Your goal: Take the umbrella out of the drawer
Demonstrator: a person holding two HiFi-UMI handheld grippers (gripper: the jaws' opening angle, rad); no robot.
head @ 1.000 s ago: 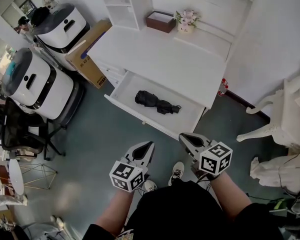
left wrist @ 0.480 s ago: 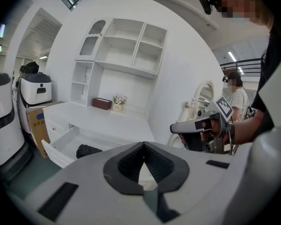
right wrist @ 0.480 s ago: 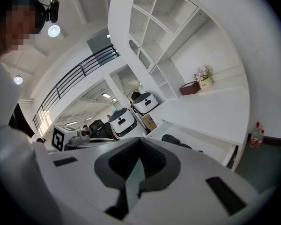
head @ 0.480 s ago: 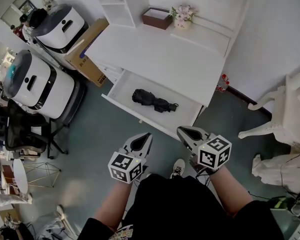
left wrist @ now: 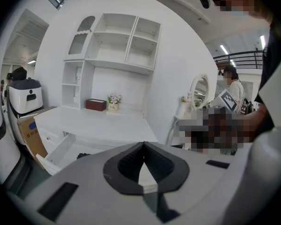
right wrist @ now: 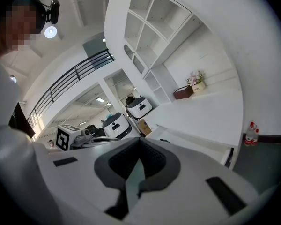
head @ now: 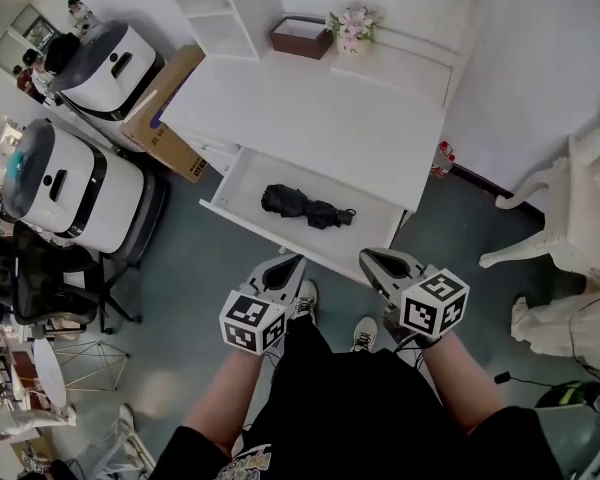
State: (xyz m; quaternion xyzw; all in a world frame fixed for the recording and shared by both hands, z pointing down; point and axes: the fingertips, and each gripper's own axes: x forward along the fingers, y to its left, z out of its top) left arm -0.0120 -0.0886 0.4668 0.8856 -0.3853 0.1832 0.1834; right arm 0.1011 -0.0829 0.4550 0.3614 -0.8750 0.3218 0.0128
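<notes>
A black folded umbrella (head: 306, 206) lies in the open white drawer (head: 240, 183) under the desk top (head: 320, 118). Both grippers hang side by side just in front of the drawer's front edge, clear of it. My left gripper (head: 291, 262) is shut with nothing between its jaws, and so is my right gripper (head: 369, 259). In the left gripper view the shut tips (left wrist: 143, 144) point over the desk, and a bit of the umbrella (left wrist: 83, 155) shows in the drawer (left wrist: 61, 146). In the right gripper view the shut tips (right wrist: 139, 141) point at the drawer (right wrist: 196, 146).
A brown box (head: 302, 38) and a flower pot (head: 348, 28) stand at the back of the desk. Two white machines (head: 65, 183) and a cardboard box (head: 165, 113) stand to the left, a white chair (head: 570, 223) to the right. Bottles (head: 442, 158) are by the wall.
The person has stepped closer to the desk. Both grippers, still shut, now sit nearer the drawer's front edge, the left one having moved more.
</notes>
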